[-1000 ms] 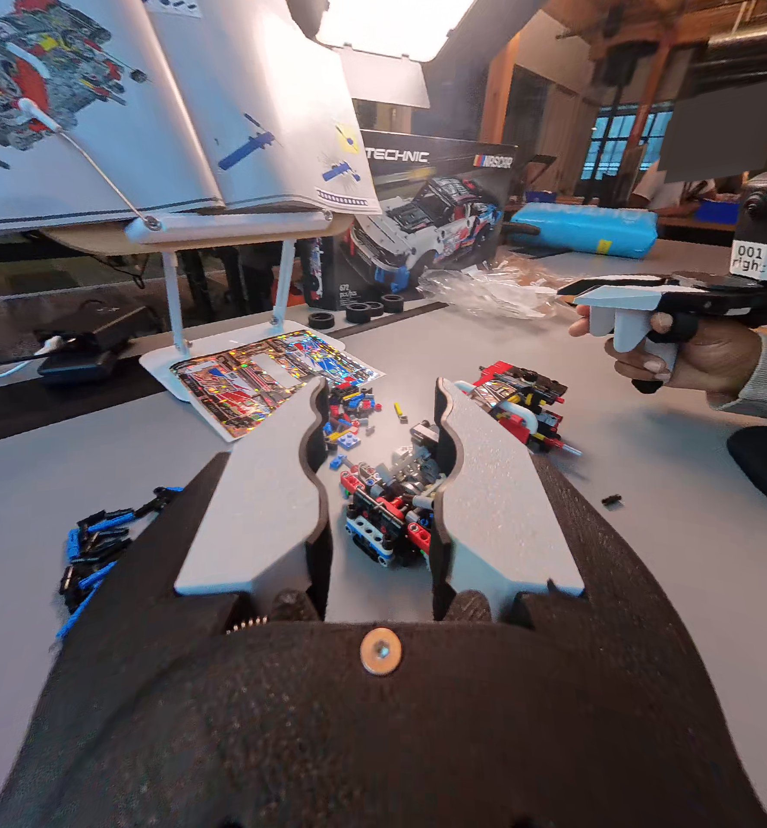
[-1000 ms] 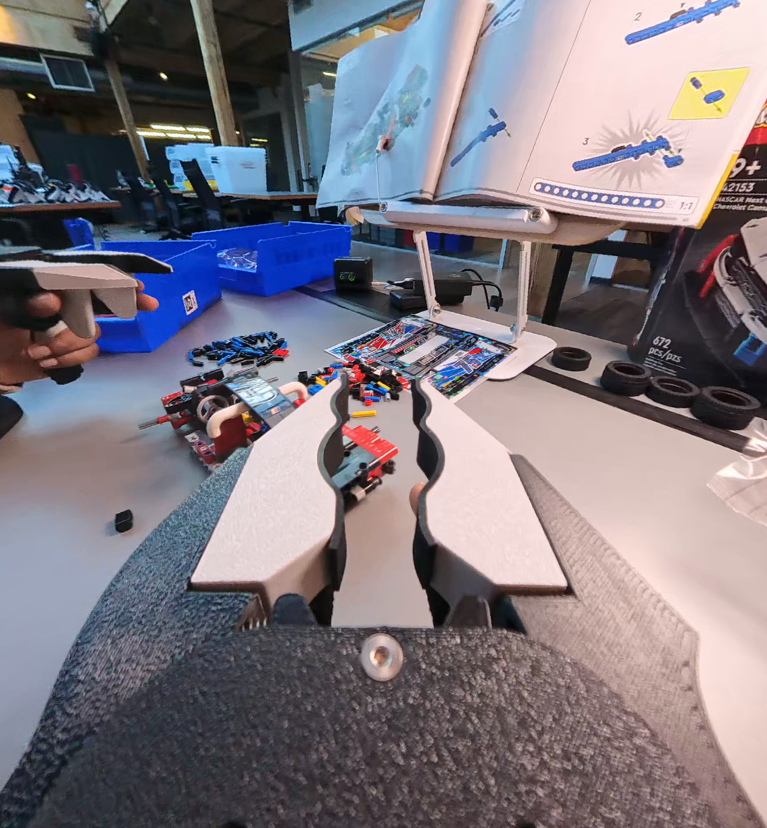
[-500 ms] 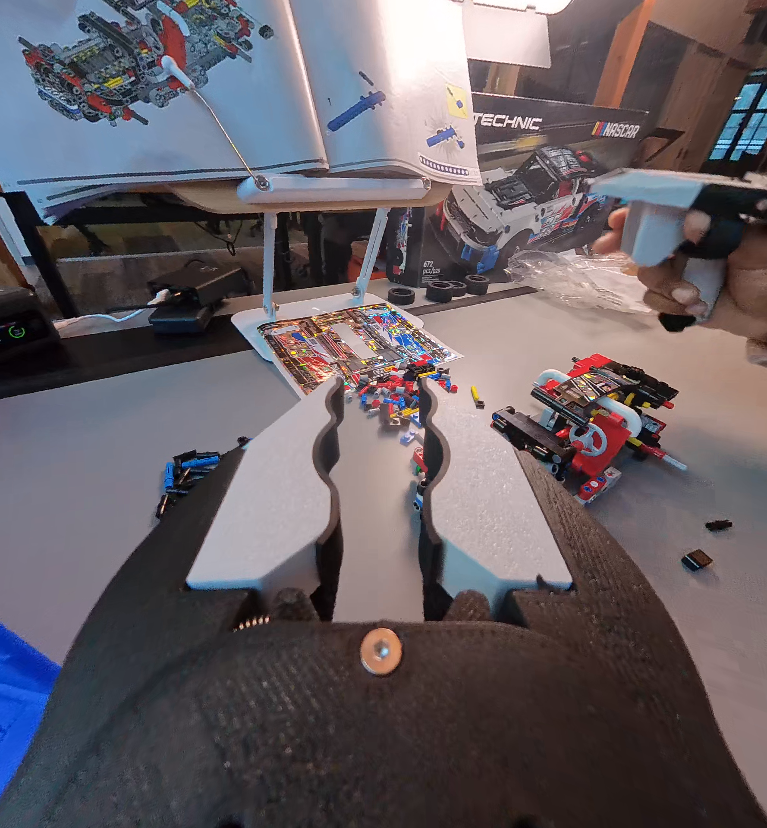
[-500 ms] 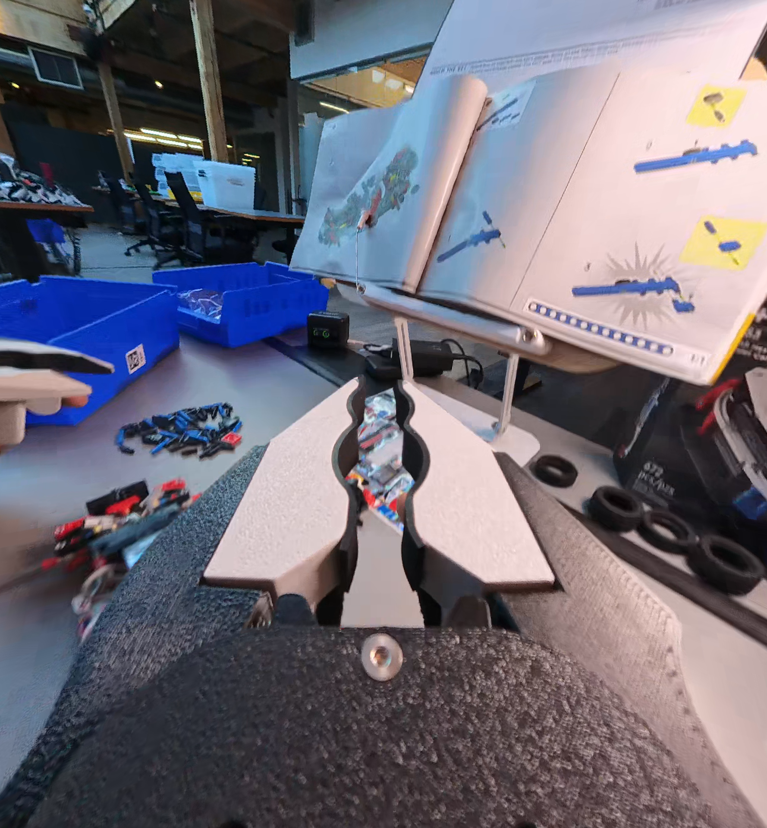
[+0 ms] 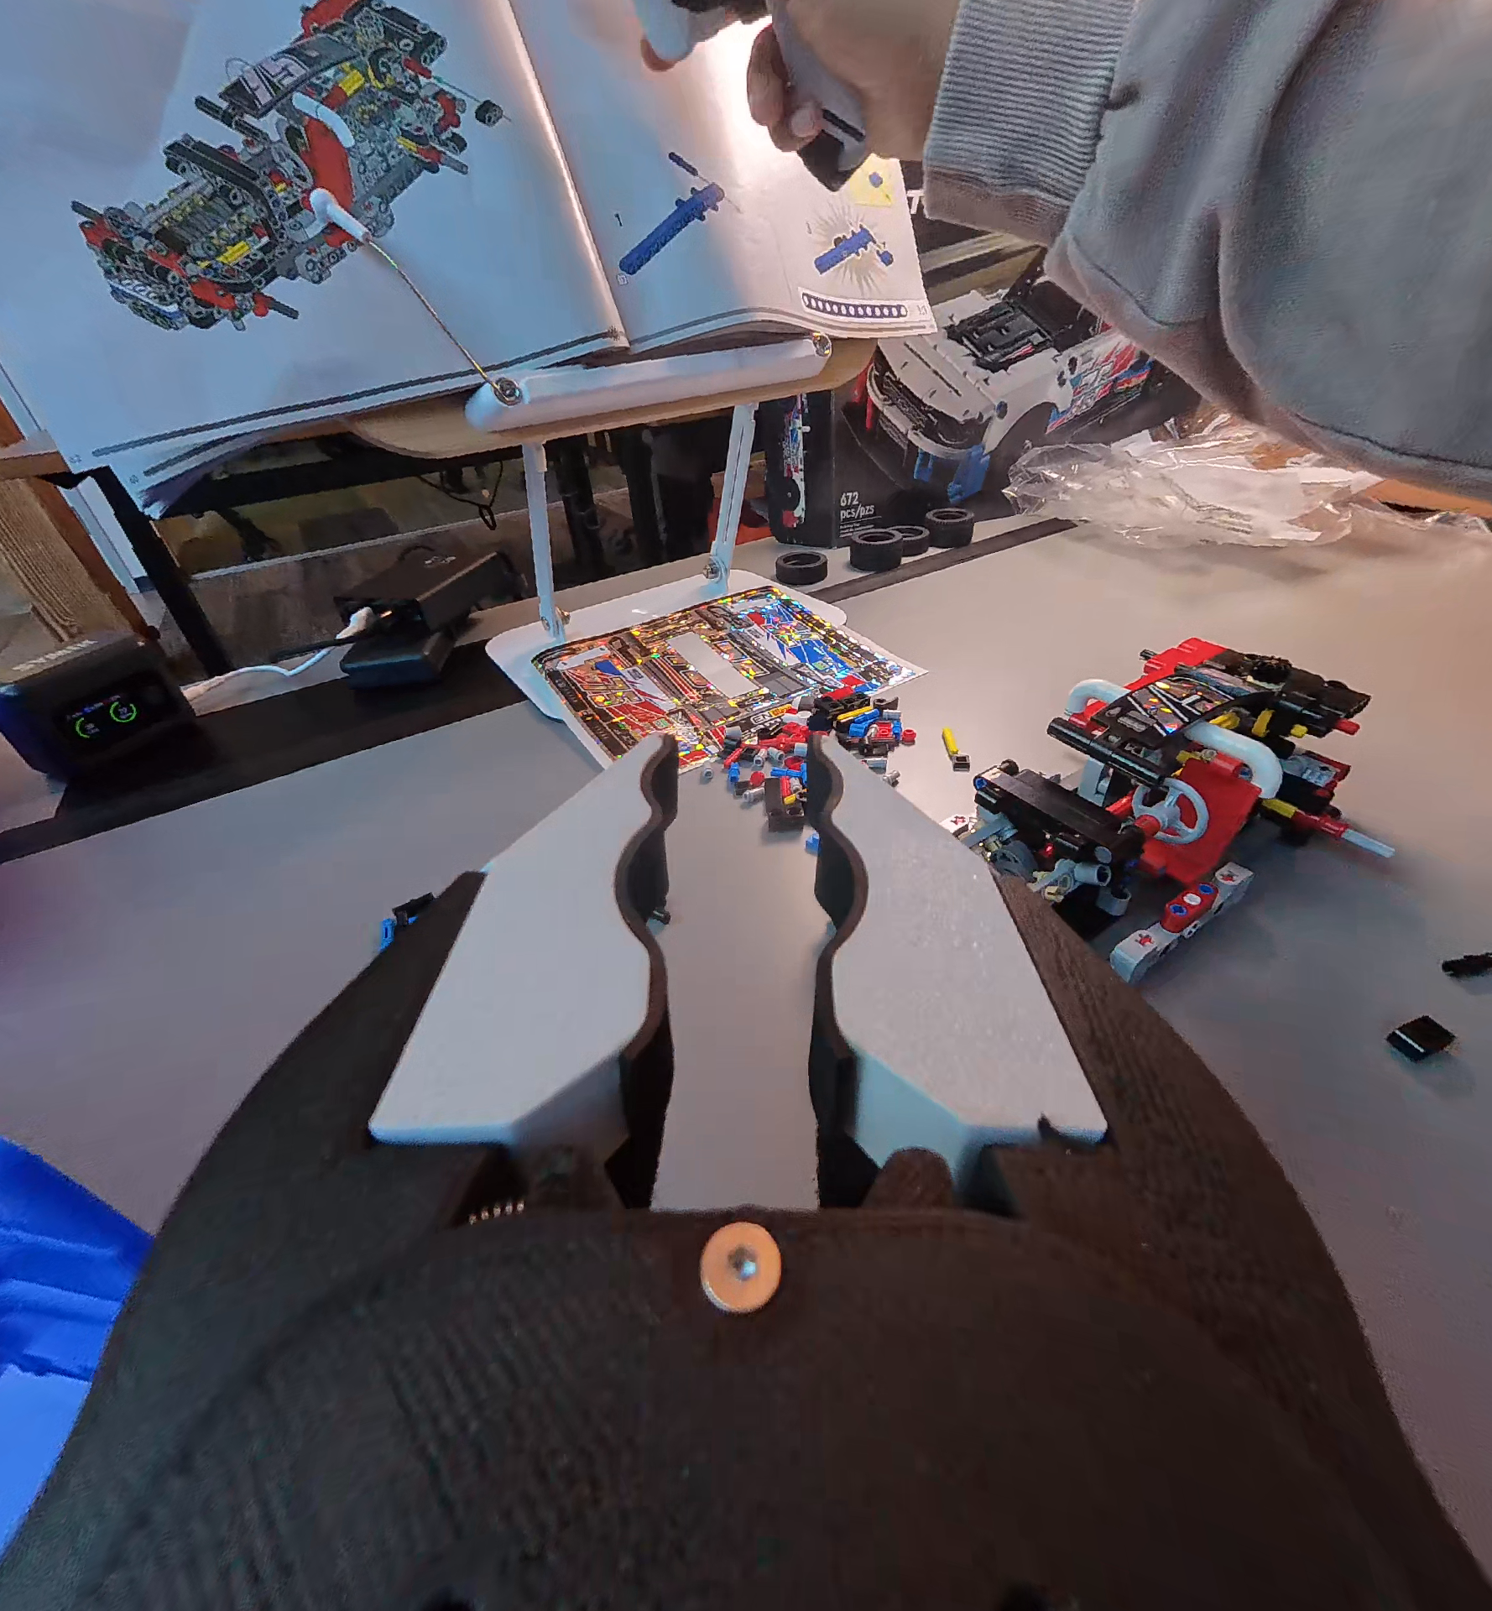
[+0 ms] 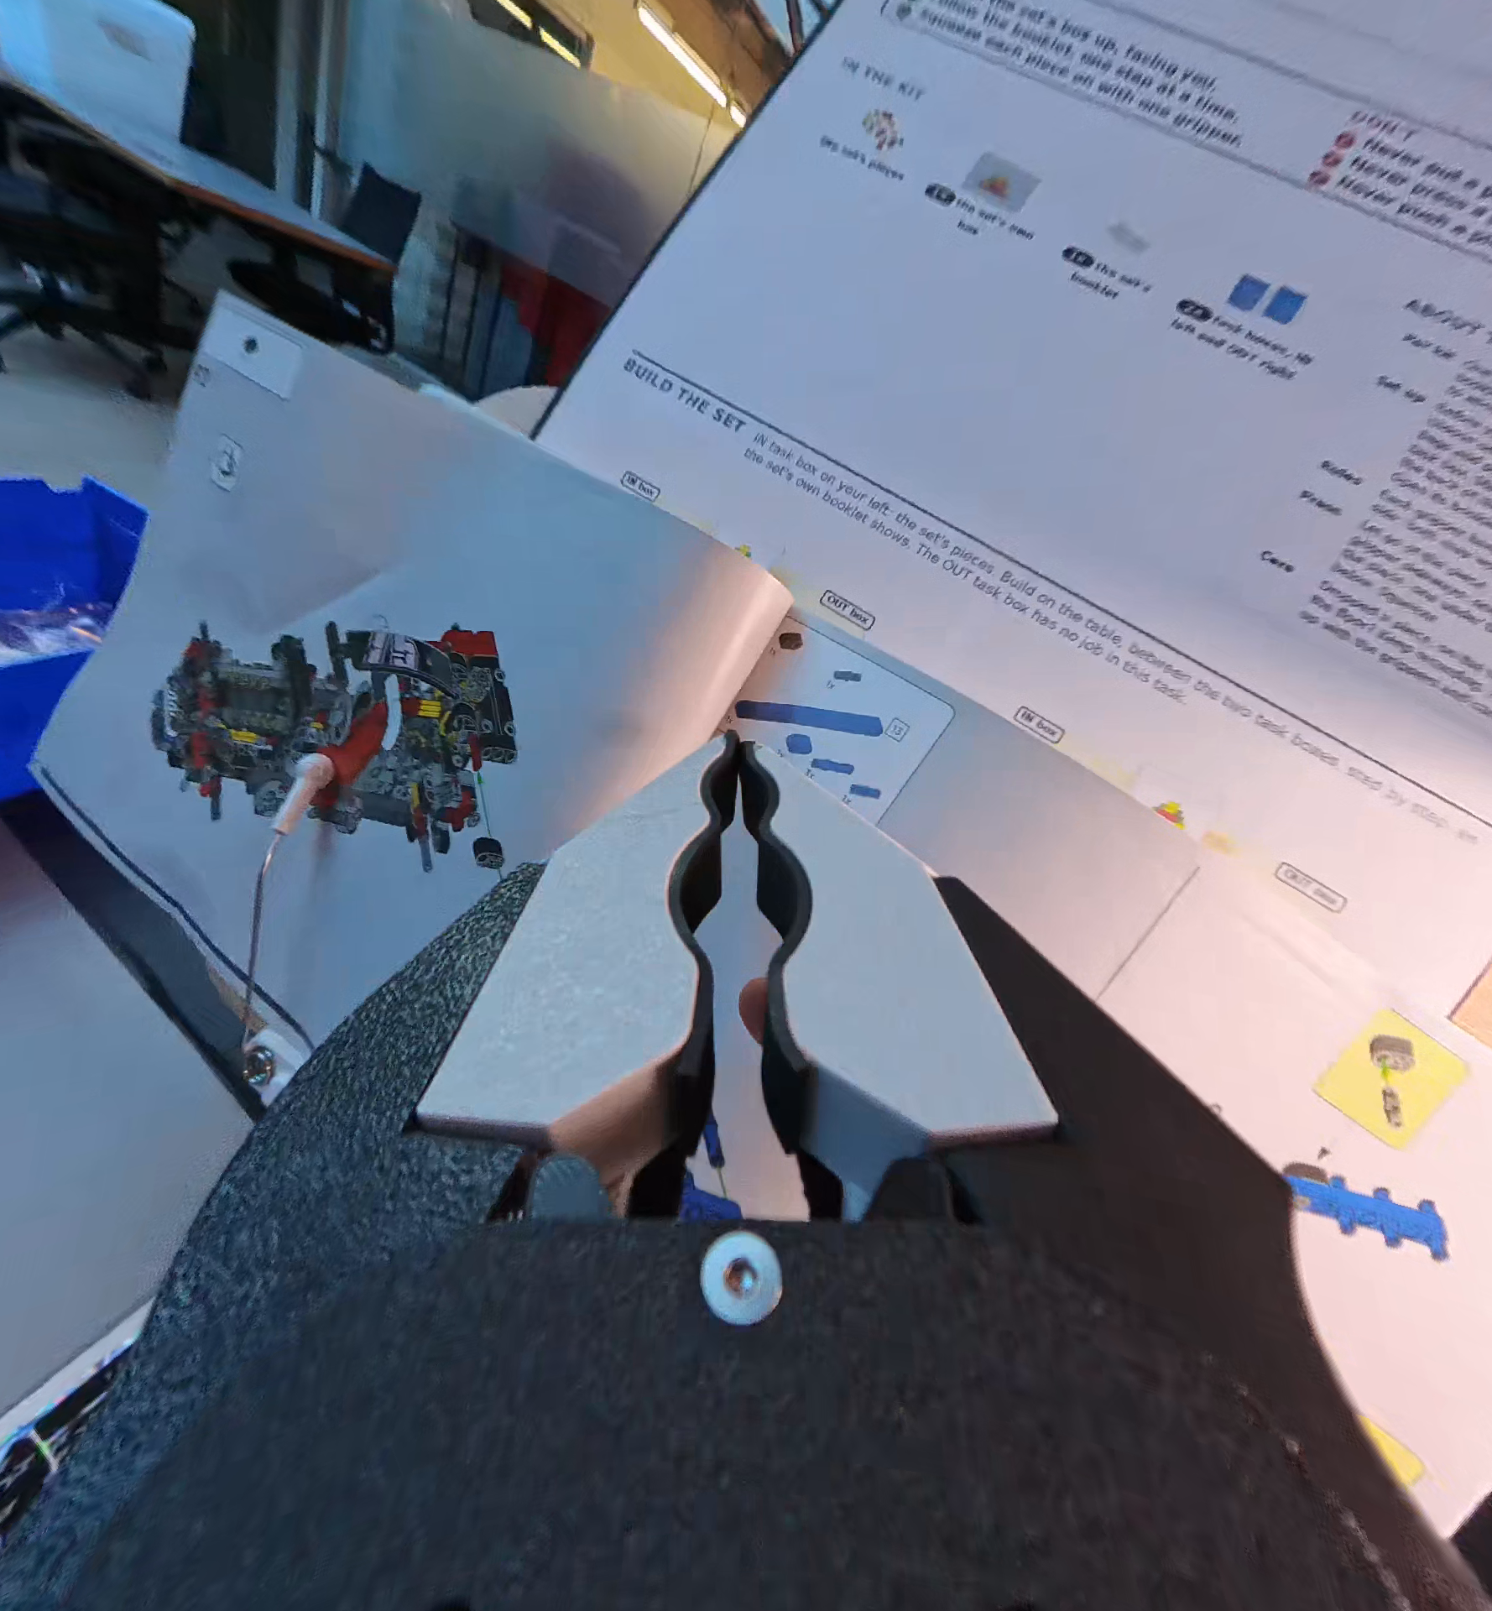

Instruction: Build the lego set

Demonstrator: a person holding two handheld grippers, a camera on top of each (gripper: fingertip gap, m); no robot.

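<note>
Booklet (image 6: 429,558) fills the right view's centre, page edge just beyond the right claw (image 6: 738,750), tips together, empty. Left claw (image 5: 738,758), apart, hovers over the tabletop (image 5: 202,915) below.

Print in my views, not copied: step numbers on the open booklet (image 5: 359,218); headings and dense lines on the white sheet (image 6: 1161,349) behind it; piece-count print on the black set box (image 5: 821,488); green readouts on the power unit (image 5: 80,706).

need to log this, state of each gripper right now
left gripper: open, empty, over the table.
right gripper: shut, tips at the booklet; gripping a page cannot be told.
</note>
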